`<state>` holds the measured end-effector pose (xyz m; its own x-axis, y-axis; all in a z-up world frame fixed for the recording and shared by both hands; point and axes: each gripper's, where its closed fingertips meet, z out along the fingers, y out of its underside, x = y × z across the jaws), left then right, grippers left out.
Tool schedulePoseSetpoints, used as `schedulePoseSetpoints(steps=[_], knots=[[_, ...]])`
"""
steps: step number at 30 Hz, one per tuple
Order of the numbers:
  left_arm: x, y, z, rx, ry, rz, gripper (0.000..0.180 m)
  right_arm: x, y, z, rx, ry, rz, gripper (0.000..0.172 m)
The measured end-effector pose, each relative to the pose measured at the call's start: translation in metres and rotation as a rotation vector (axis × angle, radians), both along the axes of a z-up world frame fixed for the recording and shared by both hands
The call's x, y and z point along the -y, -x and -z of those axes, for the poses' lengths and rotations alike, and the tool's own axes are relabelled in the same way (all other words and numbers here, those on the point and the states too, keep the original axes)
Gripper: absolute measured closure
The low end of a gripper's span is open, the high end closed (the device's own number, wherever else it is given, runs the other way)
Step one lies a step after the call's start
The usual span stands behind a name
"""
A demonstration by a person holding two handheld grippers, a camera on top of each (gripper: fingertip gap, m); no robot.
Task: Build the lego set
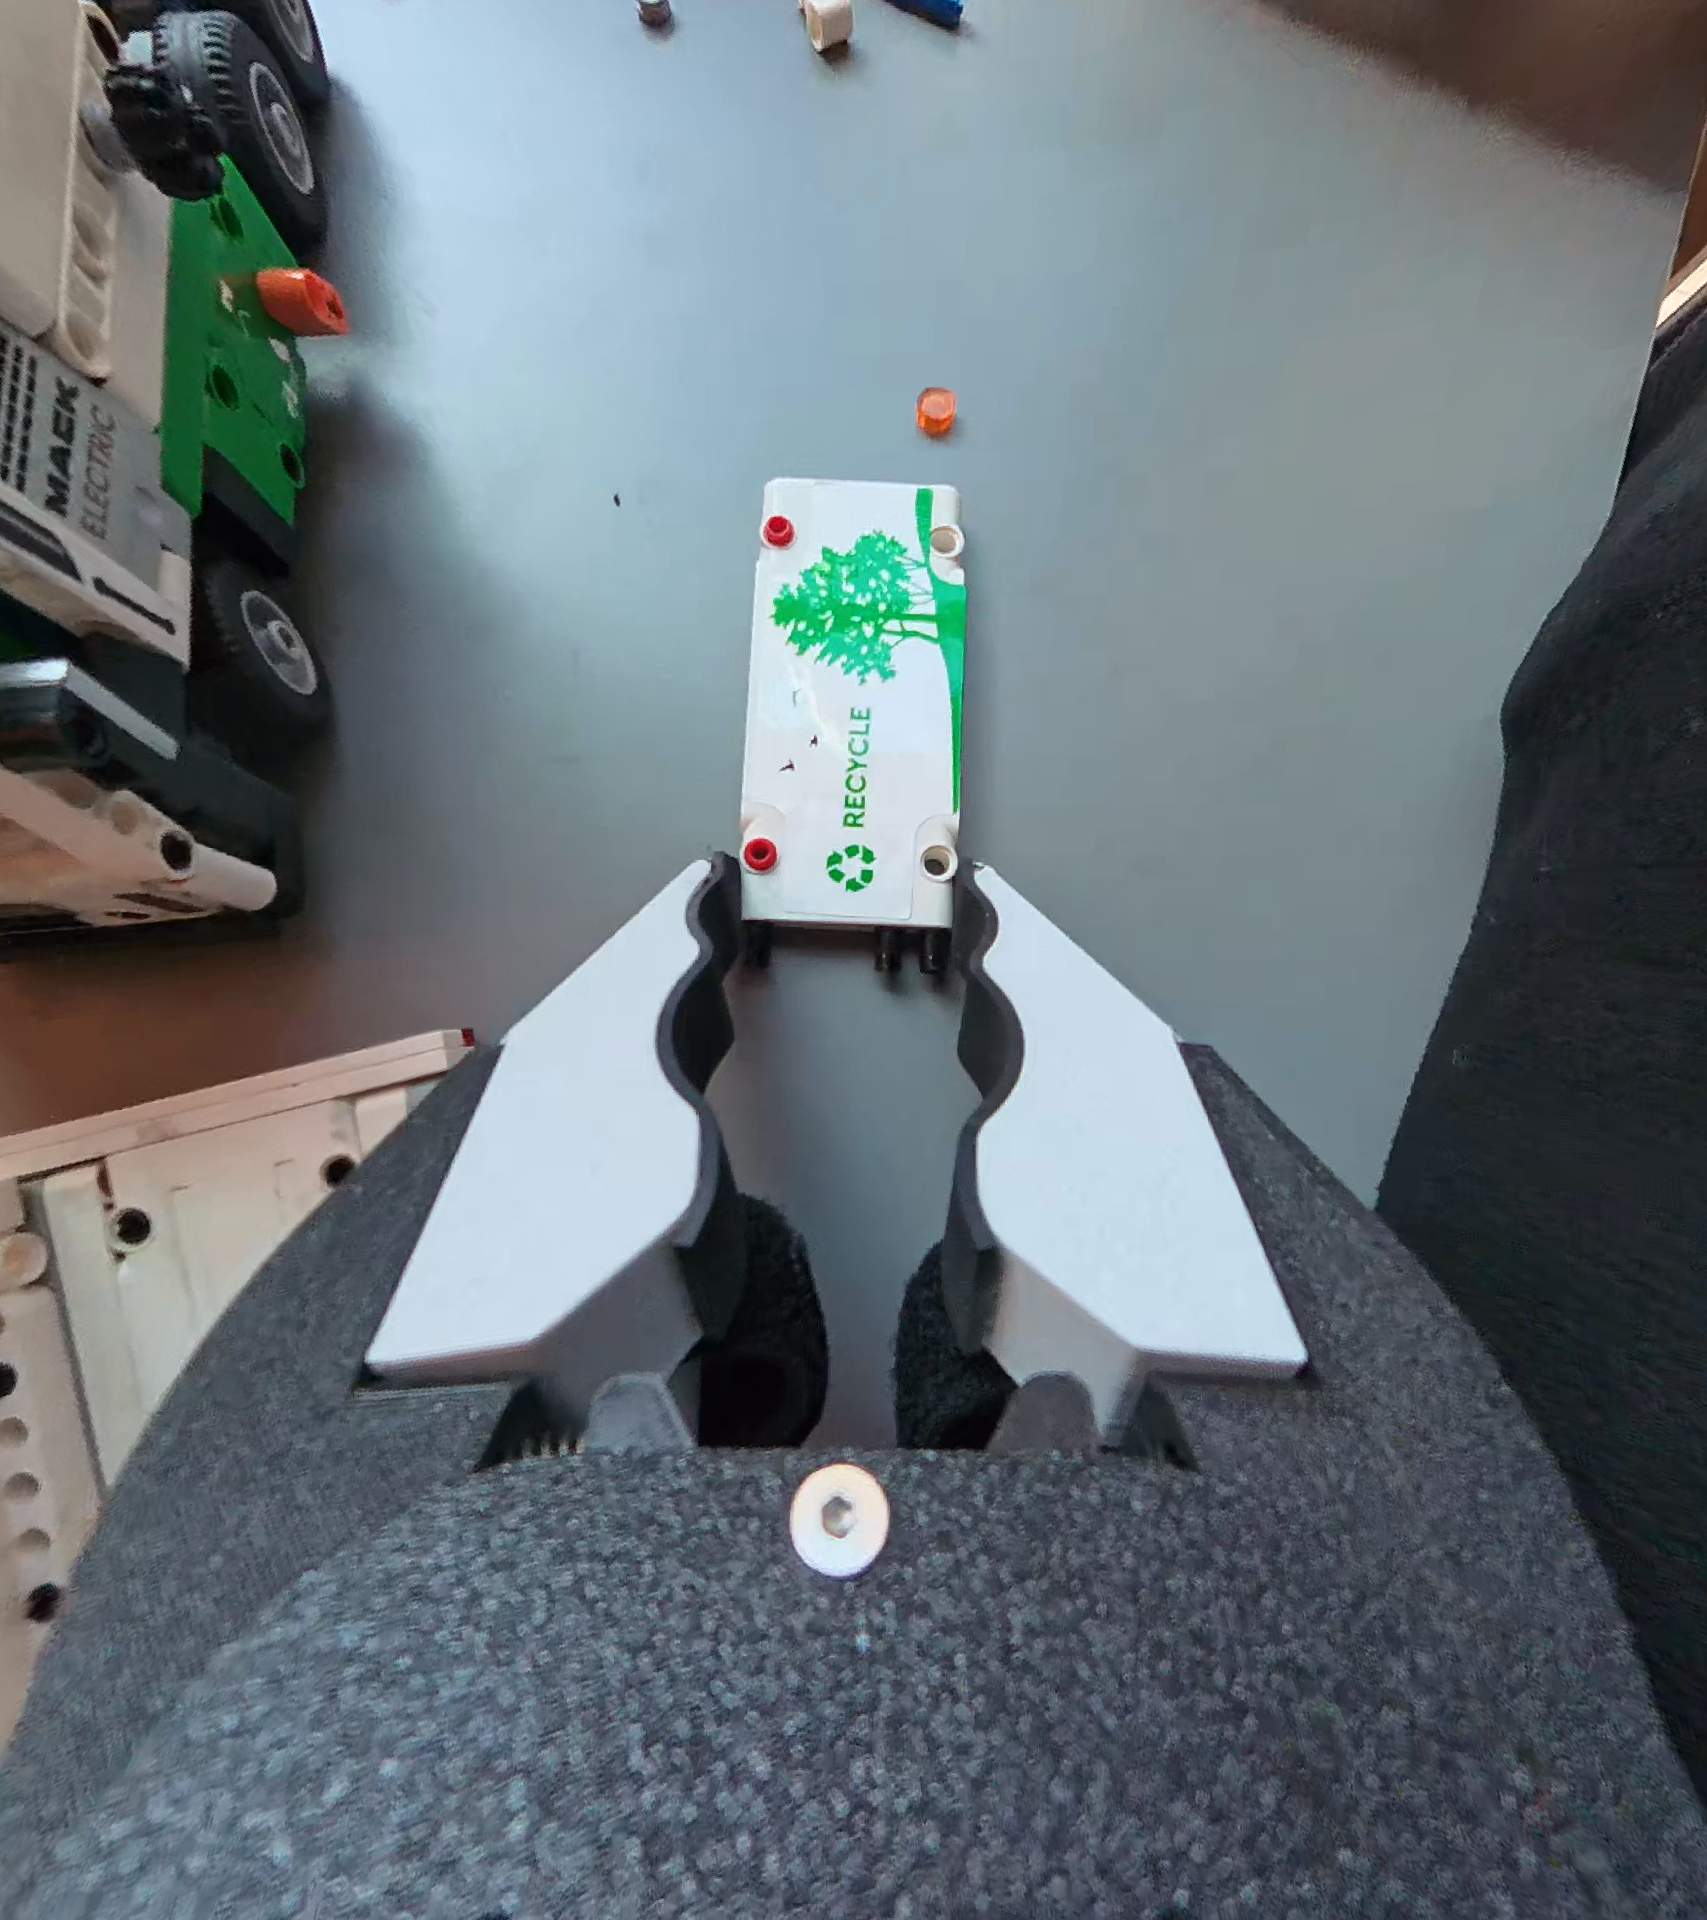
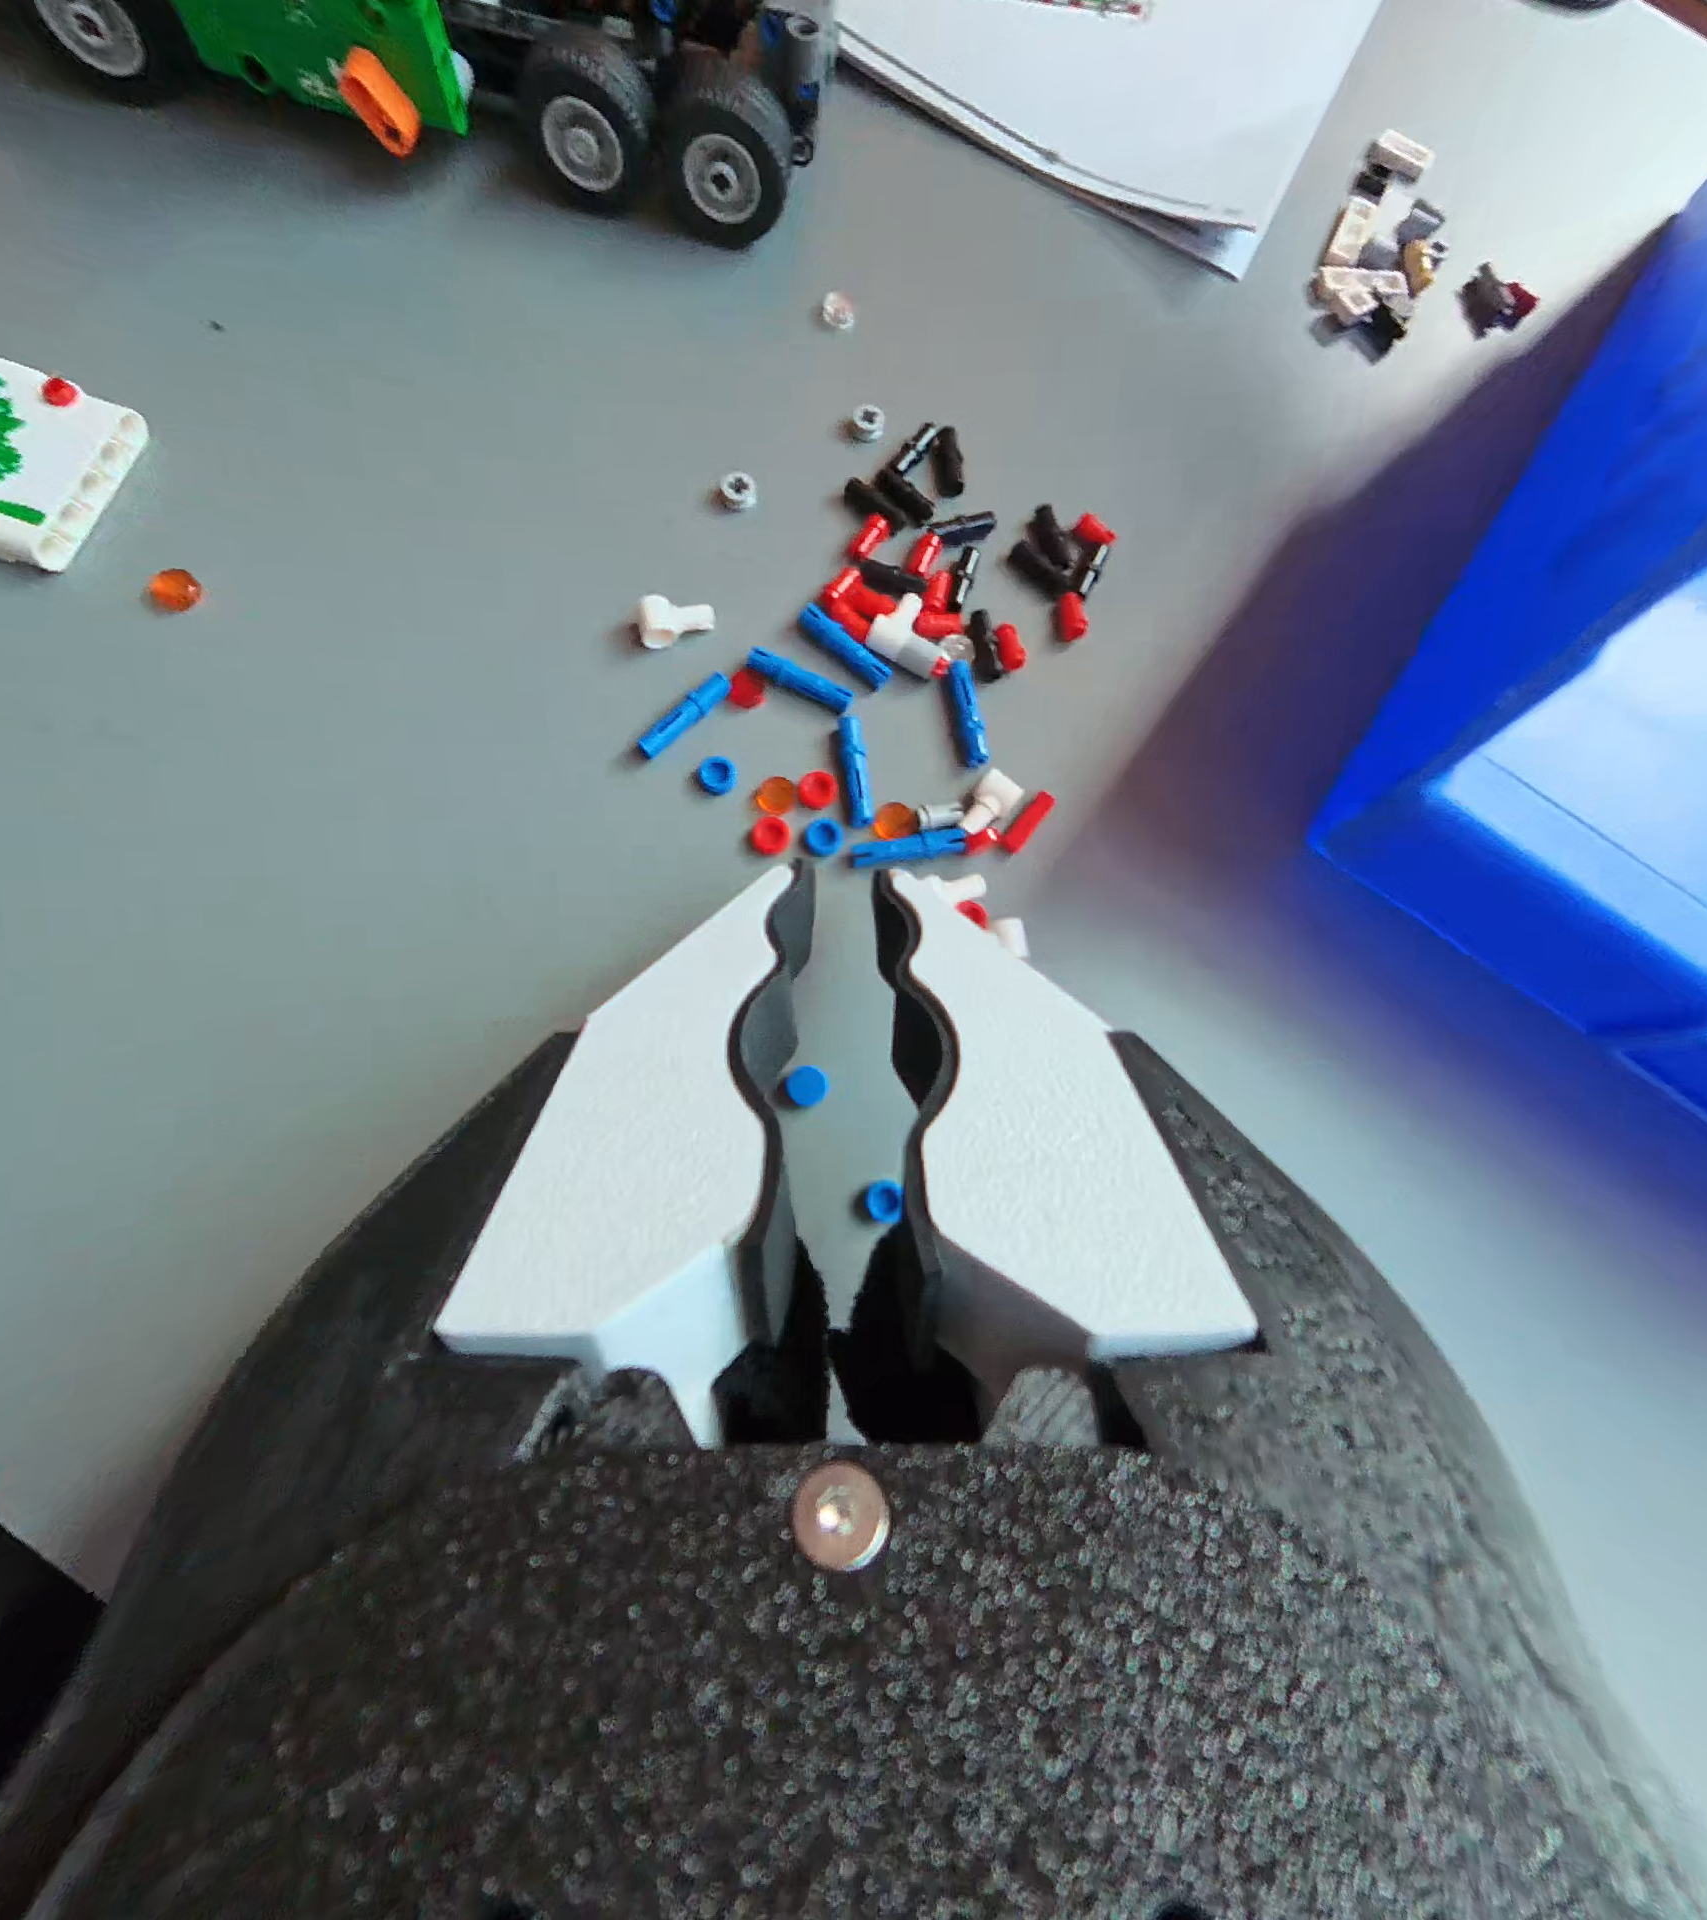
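- Between the left gripper's (image 1: 847, 894) fingertips, the near end of a white panel (image 1: 854, 686) printed with a green tree sits pinched, both dark pads (image 1: 714, 914) pressed against its side edges; the rest of the panel runs straight ahead over the grey table (image 1: 1244, 520).
- The hold takes only the panel's last stretch, so it could well pivot or slip out if tilted.
- An orange stud (image 1: 935, 411) lies loose just beyond the panel's far end, to the gripper's right; a swing of the panel could knock it away.
- A green and white toy truck (image 1: 101, 468) stands well off to the left gripper's left.
- Just ahead of the right gripper (image 2: 844, 883), jaws narrow and nothing seen between the tips, lies a scatter of small pins and studs (image 2: 890, 644); a blue pin (image 2: 906, 847) lies crosswise nearest the tips.
- Two blue studs (image 2: 805, 1086) show in the gap farther back, apparently on the table below, though the view leaves that uncertain.
- Pieces lie so close together that closing there could catch several or flick some aside.
- A blue bin (image 2: 1607, 727) stands to its right.
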<state>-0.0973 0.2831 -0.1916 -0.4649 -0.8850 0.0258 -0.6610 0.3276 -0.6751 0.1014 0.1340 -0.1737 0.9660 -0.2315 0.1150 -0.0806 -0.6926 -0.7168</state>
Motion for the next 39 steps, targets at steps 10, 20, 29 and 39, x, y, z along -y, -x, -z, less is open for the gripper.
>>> schedulePoseSetpoints(steps=[10,20,29,39], knots=[[0.000,0.000,0.000,-0.006,0.007,0.005,0.141,0.029,-0.032,0.011,-0.010,0.038,0.072,0.159],[0.003,0.006,0.000,-0.019,0.004,0.011,0.141,0.021,-0.026,0.011,-0.023,0.029,0.017,0.166],[0.014,0.015,-0.023,-0.021,0.211,-0.015,0.129,-0.051,0.058,-0.078,0.161,-0.333,-0.255,0.166],[0.013,-0.012,-0.145,0.106,1.307,-0.057,0.157,-0.127,0.165,-0.118,0.140,-0.779,-0.576,0.166]])
